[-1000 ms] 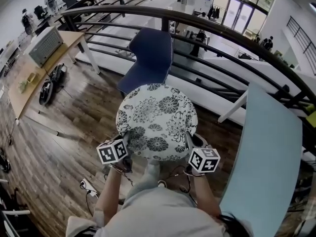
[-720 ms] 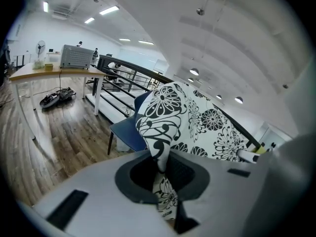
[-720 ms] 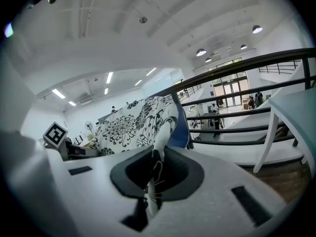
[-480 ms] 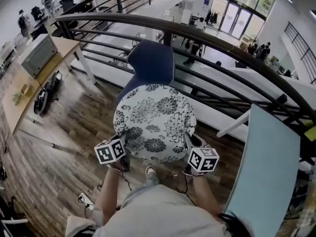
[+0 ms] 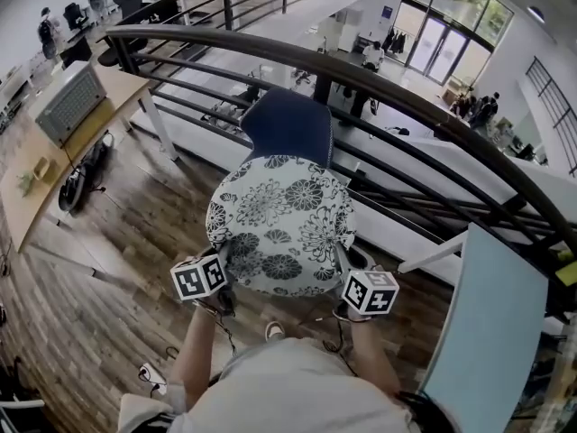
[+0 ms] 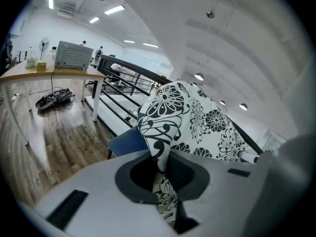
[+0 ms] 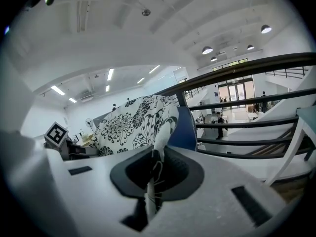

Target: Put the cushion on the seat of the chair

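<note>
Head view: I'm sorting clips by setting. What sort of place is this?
Probably a mezzanine in an open office or lab building: a curved railing overlooks a lower floor with people and glass doors, and a desk with a grey machine stands on the wooden floor.

The right gripper (image 7: 155, 172), a grey plastic body with a dark oval opening, has its jaws pressed together on a thin white edge of the black-and-white flower-patterned fabric cushion (image 7: 133, 125). The cushion rises from the jaws and spreads away to the left. Just behind its right edge stands the dark blue moulded chair back (image 7: 187, 130). A dark curved metal railing (image 7: 247, 65) runs across the right side. Left of the cushion shows a white cube with a black square marker (image 7: 56, 132).
</note>
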`<state>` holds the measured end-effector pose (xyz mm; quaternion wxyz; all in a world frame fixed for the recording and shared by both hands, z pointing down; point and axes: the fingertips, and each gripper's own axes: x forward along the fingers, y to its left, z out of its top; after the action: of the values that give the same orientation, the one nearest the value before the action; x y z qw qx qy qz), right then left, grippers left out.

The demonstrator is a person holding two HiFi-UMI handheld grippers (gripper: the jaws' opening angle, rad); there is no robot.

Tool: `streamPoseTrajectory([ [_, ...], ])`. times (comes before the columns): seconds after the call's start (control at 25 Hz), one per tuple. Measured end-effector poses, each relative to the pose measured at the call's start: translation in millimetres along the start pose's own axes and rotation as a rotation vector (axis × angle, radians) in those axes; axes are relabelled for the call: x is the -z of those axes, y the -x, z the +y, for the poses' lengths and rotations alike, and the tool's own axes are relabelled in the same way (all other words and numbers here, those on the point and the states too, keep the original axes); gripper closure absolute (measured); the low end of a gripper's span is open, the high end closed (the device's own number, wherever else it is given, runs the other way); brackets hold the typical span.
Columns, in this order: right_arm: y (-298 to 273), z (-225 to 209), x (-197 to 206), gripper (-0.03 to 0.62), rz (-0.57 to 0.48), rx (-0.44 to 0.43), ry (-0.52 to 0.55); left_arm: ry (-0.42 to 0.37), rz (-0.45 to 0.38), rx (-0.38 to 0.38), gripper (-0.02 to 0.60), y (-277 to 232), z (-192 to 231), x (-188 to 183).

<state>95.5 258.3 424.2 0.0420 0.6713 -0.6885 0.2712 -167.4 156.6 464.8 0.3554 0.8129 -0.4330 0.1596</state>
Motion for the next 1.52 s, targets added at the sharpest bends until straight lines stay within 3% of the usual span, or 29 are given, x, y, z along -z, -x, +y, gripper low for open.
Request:
streamPoseTrajectory([
  [0.12, 0.5, -0.3, 8.9, 0.568, 0.005, -0.013, -0.010, -0.004, 0.000, -0.019, 0.556, 3.4, 2.1, 6.6],
  [0.4, -73.3, -12.9, -1.6, 0.568, 0.065, -0.027, -0.032, 0.042, 0.051, -0.043, 0.555, -43.5, 34.1, -11.9],
  [0.64, -139.8, -27.8, -22.1, 0.569, 0.084, -0.088, -0.025, 0.072, 0.005, -0.102, 0.555, -79.0, 50.0, -44.0],
  [0.76, -177.3, -29.6, -46.5, 0.568, 0.099, -0.141, 0.010, 0.097, -0.023, -0.138, 0.555, -98.1, 53.5, -67.4],
  [1.04, -264.6, -42.8, -146.0, 0.569, 0.143, -0.233, 0.089, 0.194, -0.079, -0.211, 0.555, -143.0, 46.6, -150.2],
  [1.24, -295.3, -60.7, -138.7, 0.568, 0.143, -0.273, 0.091, 0.200, -0.104, -0.246, 0.555, -162.7, 49.6, -141.1],
  [1.52, -319.6, -64.5, -127.8, 0.568, 0.222, -0.322, 0.141, 0.244, -0.106, -0.301, 0.555, -175.4, 59.0, -130.7],
])
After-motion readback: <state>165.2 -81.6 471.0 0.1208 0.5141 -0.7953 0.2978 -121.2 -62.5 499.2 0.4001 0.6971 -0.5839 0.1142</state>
